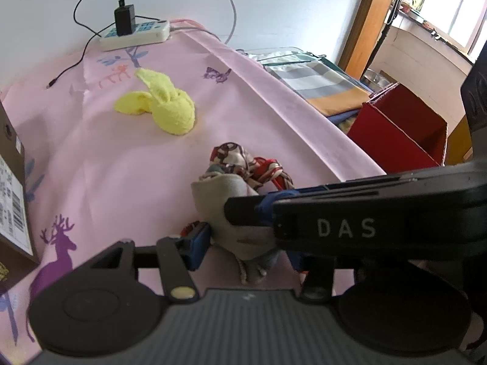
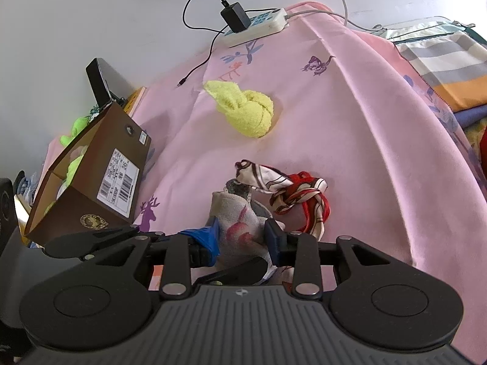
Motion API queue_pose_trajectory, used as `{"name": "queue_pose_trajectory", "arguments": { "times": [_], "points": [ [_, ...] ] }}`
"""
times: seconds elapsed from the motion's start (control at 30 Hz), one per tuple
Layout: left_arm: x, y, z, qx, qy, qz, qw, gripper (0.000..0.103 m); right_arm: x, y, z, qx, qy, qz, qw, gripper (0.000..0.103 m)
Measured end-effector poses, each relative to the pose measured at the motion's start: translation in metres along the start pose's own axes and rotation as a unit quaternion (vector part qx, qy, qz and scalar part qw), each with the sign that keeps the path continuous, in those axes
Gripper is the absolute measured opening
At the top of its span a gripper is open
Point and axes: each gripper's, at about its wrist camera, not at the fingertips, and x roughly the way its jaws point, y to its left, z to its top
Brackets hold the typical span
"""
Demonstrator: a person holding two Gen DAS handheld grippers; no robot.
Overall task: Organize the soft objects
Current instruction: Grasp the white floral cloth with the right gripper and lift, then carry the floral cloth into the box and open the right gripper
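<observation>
right gripper [image 2: 242, 240]: tilted down, pads pinched on grey sock [image 2: 234, 216]
left gripper [image 1: 234, 228]: crossed it, clamped same sock
sock axis: ran toward yellow towel [image 2: 246, 109]

Fuzzy yellow towel [image 2: 246, 111], glossy silky scarf [image 2: 292, 196], matt pink sheet [image 2: 350, 152]

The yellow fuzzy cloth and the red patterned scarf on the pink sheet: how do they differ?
The yellow fuzzy cloth is one plain colour and looks thick and fluffy; the red patterned scarf is thin and smooth, printed in red, white and dark lines. The cloth lies farther back, near the power strip, clear of both tools; the scarf lies close in, against the grey cloth between the tools' fingers. Both are knotted into bundles.
</observation>
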Motion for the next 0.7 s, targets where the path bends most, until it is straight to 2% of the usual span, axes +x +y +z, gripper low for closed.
{"name": "queue_pose_trajectory", "arguments": {
  "times": [0.27, 0.53, 0.7],
  "points": [
    [-0.034, 0.018, -0.016, -0.007, -0.007, 0.007, 0.9999, 0.049, -0.004, 0.026, -0.012, 0.001, 0.005, 0.026, 1.000, 0.015],
    [-0.077, 0.055, -0.039, -0.025, -0.020, 0.045, 0.9985, 0.048, 0.010, 0.085, -0.020, -0.046, 0.019, 0.061, 0.997, 0.015],
    [-0.109, 0.084, -0.043, -0.041, -0.043, 0.065, 0.9961, 0.047, 0.015, 0.127, -0.019, -0.074, 0.010, 0.080, 0.994, 0.015]
  ]
}}
